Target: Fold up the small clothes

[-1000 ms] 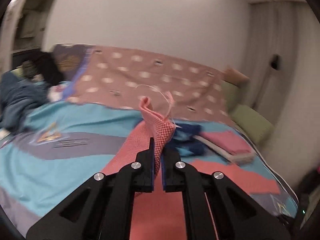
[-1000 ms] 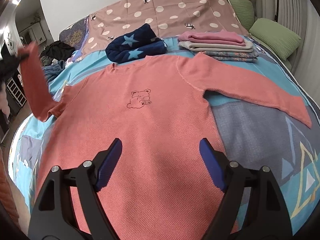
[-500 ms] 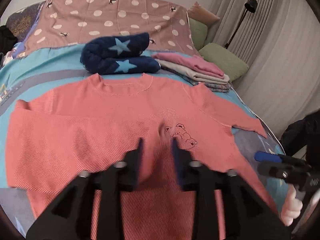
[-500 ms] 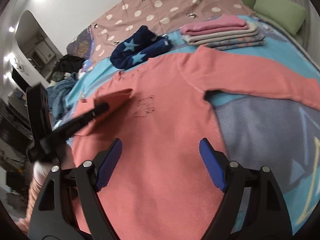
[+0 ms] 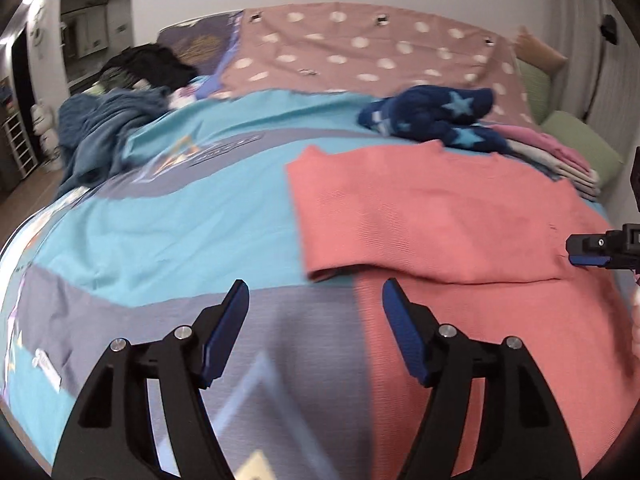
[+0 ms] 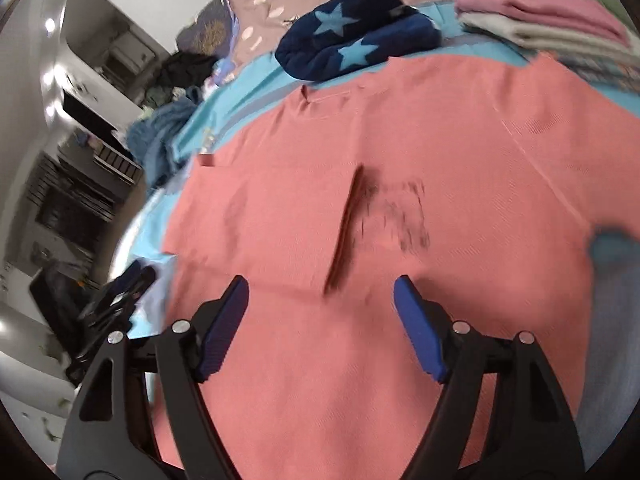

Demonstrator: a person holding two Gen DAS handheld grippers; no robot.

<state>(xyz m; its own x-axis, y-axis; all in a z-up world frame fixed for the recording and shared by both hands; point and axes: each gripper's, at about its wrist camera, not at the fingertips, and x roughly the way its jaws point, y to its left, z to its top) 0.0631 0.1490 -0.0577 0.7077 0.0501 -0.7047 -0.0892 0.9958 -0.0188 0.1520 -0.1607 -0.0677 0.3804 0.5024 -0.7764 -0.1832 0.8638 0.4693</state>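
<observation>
The sleeve that was pinched in the left gripper (image 5: 314, 302) a second ago is now lying folded across the chest of the coral sweater (image 5: 460, 216), and that gripper's jaws have just been opening; they are standing released with nothing between them. Its fingers are hovering over the bedspread (image 5: 180, 220), with the sweater's side edge running just inside the right finger and the folded sleeve lying beyond the fingertips. The right gripper (image 6: 320, 306) has swung closer over the sweater (image 6: 460, 140), its jaws easing slightly inward yet gaping wide and gripping nothing. The cuff edge of the folded sleeve is lying just ahead of and between its fingers, beside the blurred bear print. Farther beyond the fingertips, the navy star blanket (image 6: 352, 32) is sitting past the collar, and the folded stack (image 6: 560, 28) is resting off to the right.
</observation>
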